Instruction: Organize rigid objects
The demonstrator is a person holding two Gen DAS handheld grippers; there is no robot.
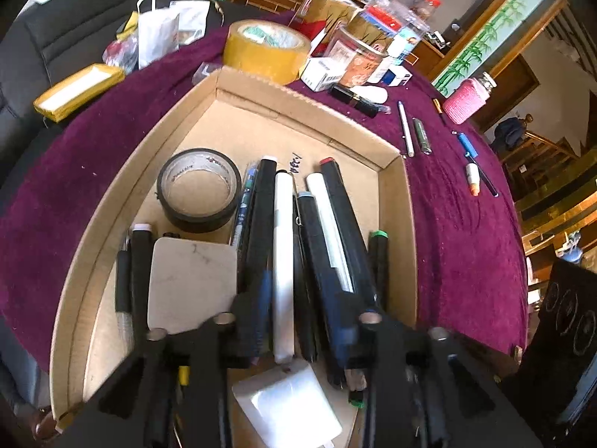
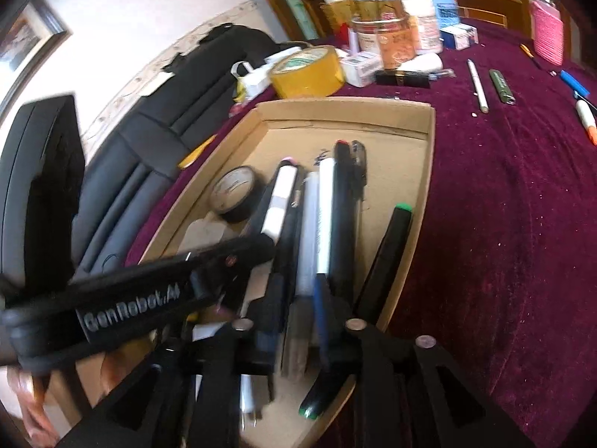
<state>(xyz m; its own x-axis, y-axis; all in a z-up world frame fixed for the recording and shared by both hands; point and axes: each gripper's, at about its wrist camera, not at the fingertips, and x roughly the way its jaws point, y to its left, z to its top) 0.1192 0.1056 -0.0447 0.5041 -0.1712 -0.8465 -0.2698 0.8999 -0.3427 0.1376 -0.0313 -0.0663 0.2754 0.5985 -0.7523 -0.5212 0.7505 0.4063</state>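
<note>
Worktop under purple cloth. Background: black sofa; white paper bag; jars and tubs clustered at far edge; bamboo-painted panel; framed picture on wall.

Bright daylight, soft shadows. Glare on the white case. Heavy fisheye bend and dark corners in both views. Right wrist view motion-blurred, worst at the left gripper.
</note>
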